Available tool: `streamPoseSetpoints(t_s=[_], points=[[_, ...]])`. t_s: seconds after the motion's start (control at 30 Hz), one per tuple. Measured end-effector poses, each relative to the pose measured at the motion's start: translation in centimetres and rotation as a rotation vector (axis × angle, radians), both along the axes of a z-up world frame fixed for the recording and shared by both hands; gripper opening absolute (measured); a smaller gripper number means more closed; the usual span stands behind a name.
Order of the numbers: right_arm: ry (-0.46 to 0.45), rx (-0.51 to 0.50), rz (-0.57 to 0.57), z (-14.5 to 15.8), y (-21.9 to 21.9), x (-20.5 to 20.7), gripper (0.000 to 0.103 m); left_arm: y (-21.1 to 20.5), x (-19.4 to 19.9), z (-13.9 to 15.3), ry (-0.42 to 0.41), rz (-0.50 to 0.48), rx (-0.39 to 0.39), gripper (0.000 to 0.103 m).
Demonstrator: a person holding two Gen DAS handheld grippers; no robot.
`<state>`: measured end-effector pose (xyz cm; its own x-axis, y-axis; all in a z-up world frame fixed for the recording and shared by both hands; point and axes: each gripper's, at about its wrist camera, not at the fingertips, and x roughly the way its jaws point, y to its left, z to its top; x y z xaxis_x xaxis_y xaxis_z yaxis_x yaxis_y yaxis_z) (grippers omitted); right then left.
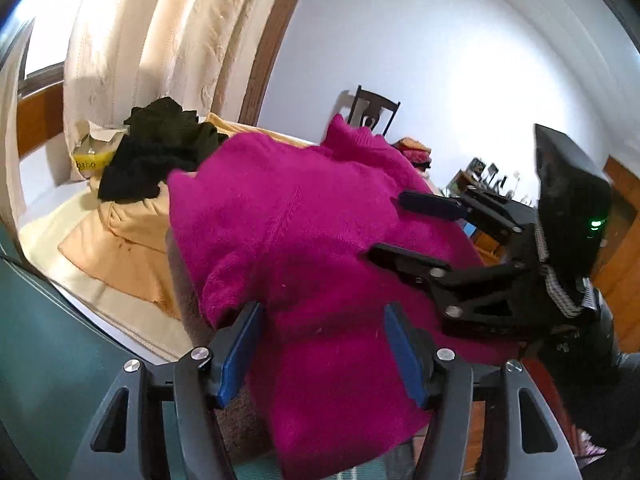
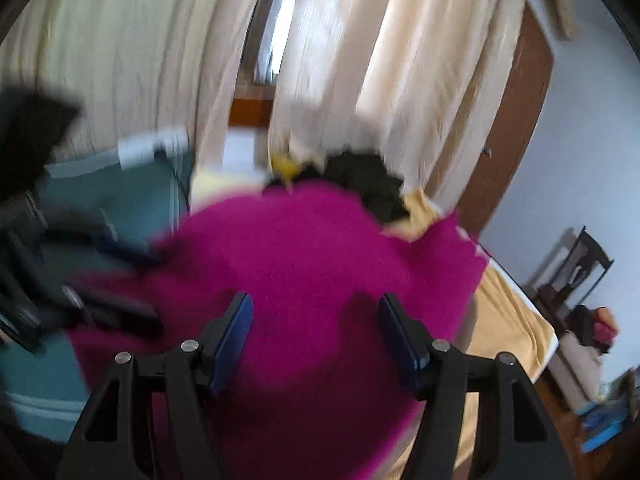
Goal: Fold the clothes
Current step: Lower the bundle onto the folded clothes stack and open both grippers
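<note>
A magenta fuzzy sweater [image 1: 304, 240] lies spread over the near end of a bed with a yellow-tan cover [image 1: 132, 248]; it also fills the middle of the right wrist view [image 2: 312, 280]. My left gripper [image 1: 320, 344] is open, its blue-padded fingers standing apart just above the sweater's near edge. My right gripper [image 2: 316, 336] is open over the sweater. In the left wrist view the right gripper [image 1: 384, 226] reaches in from the right, fingers apart over the cloth. The left gripper [image 2: 132, 292] shows blurred at the left of the right wrist view.
A heap of black clothes [image 1: 160, 152] lies at the far end of the bed beside a yellow-and-white bag [image 1: 94, 152]. Cream curtains [image 1: 160, 40] hang behind. A dark chair [image 1: 374, 110] stands by the white wall. A teal surface [image 1: 48, 340] is at the left.
</note>
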<state>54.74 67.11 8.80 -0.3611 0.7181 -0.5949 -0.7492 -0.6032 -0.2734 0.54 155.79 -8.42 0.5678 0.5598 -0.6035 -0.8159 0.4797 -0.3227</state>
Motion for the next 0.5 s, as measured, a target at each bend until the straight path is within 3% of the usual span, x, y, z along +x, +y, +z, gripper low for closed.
streamPoseSetpoints(t_s=[0.07,0.1,0.13,0.23,0.3,0.43,0.5], points=[[0.034,-0.001,-0.006,-0.7,0.5,0.6,0.068,2.2,-0.4,-1.6,0.021,0.007,0.012,0.064],[0.042,-0.006,-0.013,-0.8,0.6,0.7,0.068,-0.1,0.0,-1.3,0.032,0.009,0.021,0.064],[0.041,-0.007,-0.021,-0.8,0.6,0.7,0.068,0.7,-0.3,-1.5,0.035,0.012,0.025,0.064],[0.018,0.011,-0.031,-0.3,0.1,0.4,0.069,-4.8,0.1,0.4,0.003,0.024,0.016,0.064],[0.059,0.027,-0.032,0.9,-1.4,1.2,0.069,-9.0,1.8,2.1,-0.011,0.034,0.020,0.064],[0.136,0.073,-0.016,3.0,-5.3,3.3,0.071,-15.4,1.4,2.8,0.004,0.026,0.041,0.064],[0.129,0.083,-0.011,2.7,-7.1,3.9,0.074,-24.0,1.6,4.0,0.026,0.026,0.039,0.064]])
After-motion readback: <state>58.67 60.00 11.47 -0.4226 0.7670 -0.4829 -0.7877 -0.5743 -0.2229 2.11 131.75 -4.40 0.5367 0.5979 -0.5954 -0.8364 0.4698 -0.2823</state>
